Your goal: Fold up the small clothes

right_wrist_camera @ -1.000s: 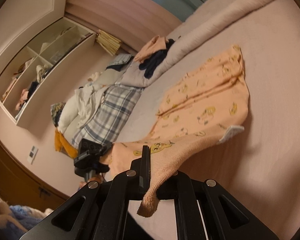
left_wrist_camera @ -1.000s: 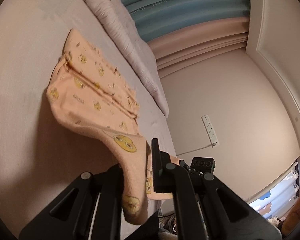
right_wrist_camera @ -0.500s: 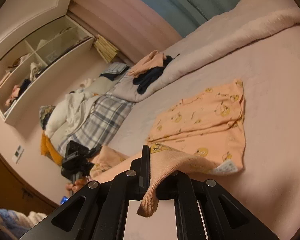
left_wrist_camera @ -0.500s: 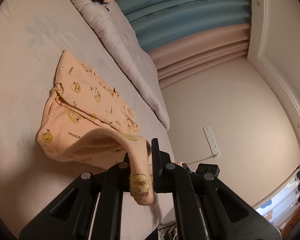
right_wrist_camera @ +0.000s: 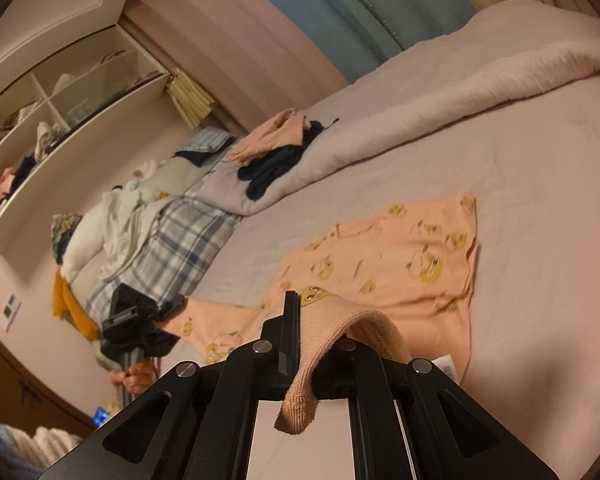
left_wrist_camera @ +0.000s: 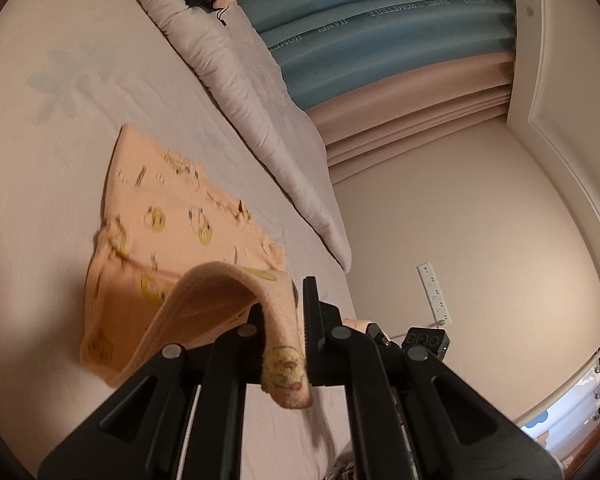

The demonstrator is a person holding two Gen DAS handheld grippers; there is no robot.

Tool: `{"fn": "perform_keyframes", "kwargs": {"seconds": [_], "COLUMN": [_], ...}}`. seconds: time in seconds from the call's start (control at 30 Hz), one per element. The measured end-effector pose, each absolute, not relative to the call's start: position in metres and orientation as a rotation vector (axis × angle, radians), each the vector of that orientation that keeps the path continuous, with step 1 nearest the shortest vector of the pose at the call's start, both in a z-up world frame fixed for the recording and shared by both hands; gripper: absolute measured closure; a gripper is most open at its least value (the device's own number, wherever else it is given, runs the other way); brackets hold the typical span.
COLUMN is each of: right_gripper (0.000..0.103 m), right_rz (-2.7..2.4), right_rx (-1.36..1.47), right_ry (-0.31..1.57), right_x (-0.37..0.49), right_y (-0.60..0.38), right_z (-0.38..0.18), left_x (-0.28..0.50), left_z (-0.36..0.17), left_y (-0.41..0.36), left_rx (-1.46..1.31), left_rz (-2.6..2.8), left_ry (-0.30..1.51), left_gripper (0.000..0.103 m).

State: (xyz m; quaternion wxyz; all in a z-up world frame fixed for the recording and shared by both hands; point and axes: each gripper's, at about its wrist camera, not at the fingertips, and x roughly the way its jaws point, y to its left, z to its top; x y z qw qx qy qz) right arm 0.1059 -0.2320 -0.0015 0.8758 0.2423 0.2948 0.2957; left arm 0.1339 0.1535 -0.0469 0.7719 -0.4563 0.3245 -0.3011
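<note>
Between each hand-held gripper's (left_wrist_camera: pixel 284 312) (right_wrist_camera: pixel 320 328) pinching jaws hangs the peach garment's (right_wrist_camera: pixel 400 268) ribbed edge, body ahead on the bed (right_wrist_camera: pixel 540 184).

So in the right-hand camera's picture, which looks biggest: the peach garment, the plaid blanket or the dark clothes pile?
1. peach garment
2. plaid blanket, though it lies farther away
3. dark clothes pile, farther still

My left wrist cam rides close behind its fingers, rolled, facing the curtain (left_wrist_camera: pixel 380 40) wall. My right cam faces the shelves (right_wrist_camera: pixel 60 112). Both share the peach garment (left_wrist_camera: pixel 172 232) on the bed (right_wrist_camera: pixel 540 200).
</note>
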Motion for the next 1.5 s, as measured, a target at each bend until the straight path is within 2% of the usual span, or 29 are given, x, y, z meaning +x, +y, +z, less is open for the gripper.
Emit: {"fn": "perform_keyframes", "kwargs": {"seconds": [0.43,0.77,1.07,1.1,1.17,1.2,1.23,1.37,1.5], "right_gripper": [0.097,0.097,0.097,0.095,0.086,0.068,0.058,0.057,0.057], "right_rz": [0.503,0.393,0.344,0.334,0.305,0.288,0.283,0.245,0.354], "right_rx": [0.513,0.534,0.662,0.69,0.741,0.773,0.794,0.764,0.511], "right_ry": [0.655,0.864,0.976,0.982,0.985,0.976,0.958,0.871,0.822], "right_x": [0.19,0.245,0.273,0.276,0.278,0.277,0.276,0.259,0.231], "right_y": [-0.24,-0.244,-0.257,-0.258,-0.264,-0.271,-0.275,-0.294,-0.275], "right_z": [-0.014,-0.064,-0.075,-0.076,-0.077,-0.076,-0.074,-0.053,-0.028], "left_x": [0.23,0.272,0.295,0.297,0.298,0.297,0.295,0.279,0.261], "left_z": [-0.067,-0.116,-0.127,-0.129,-0.13,-0.128,-0.125,-0.1,-0.079], "left_y": [0.158,0.171,0.181,0.185,0.193,0.195,0.198,0.205,0.189], "left_rx": [-0.978,-1.002,-1.013,-1.02,-1.004,-1.0,-0.985,-0.875,-0.732], "left_rz": [-0.572,-0.413,-0.3,-0.261,-0.2,-0.186,-0.172,-0.143,-0.248], "left_ry": [0.754,0.865,0.912,0.92,0.931,0.932,0.925,0.886,0.868], "left_gripper": [0.099,0.099,0.098,0.098,0.098,0.098,0.097,0.096,0.092]}}
